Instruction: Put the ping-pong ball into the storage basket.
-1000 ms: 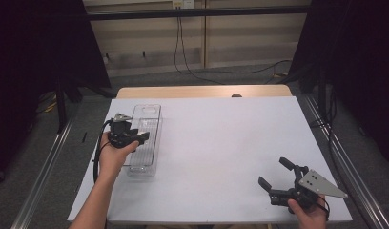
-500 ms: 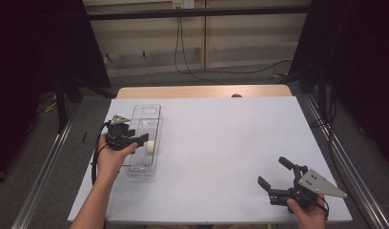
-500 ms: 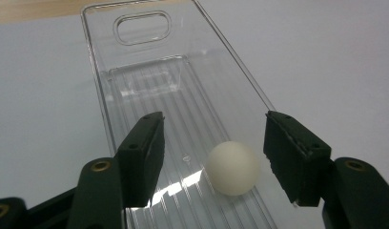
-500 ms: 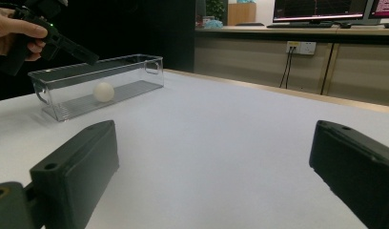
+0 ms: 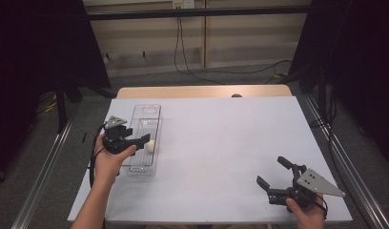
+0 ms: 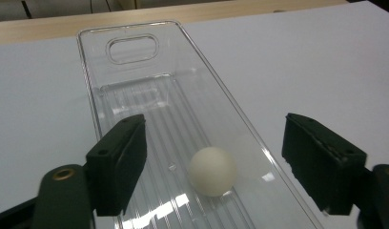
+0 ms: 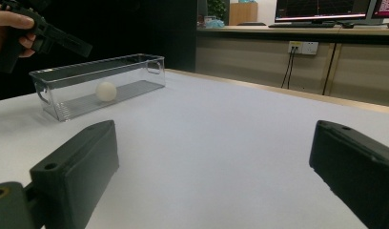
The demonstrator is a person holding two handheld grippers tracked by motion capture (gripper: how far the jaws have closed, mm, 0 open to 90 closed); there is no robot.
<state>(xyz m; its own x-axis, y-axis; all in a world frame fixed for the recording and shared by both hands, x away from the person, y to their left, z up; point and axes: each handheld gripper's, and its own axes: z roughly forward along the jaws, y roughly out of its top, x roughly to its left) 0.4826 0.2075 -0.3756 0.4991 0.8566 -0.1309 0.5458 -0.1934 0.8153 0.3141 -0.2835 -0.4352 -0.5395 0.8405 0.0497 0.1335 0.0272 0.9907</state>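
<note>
White ball [image 6: 212,171] lying low centre in clear plastic tray [image 6: 135,90]. Left gripper [image 6: 214,162] above it, jaws just opened, spread, pinching nothing. Right gripper [image 5: 274,177] lower right, jaws spread, empty.

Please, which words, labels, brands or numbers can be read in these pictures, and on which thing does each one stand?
None can be read.
Monitor screens in the right gripper view: lines and marks, too small and blurred to read.
Clear tray, white ball, table: no text visible.

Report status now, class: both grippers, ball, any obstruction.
Left gripper just opened above ball, which rests in clear bin. Right gripper open, idle. Nothing in the way.
</note>
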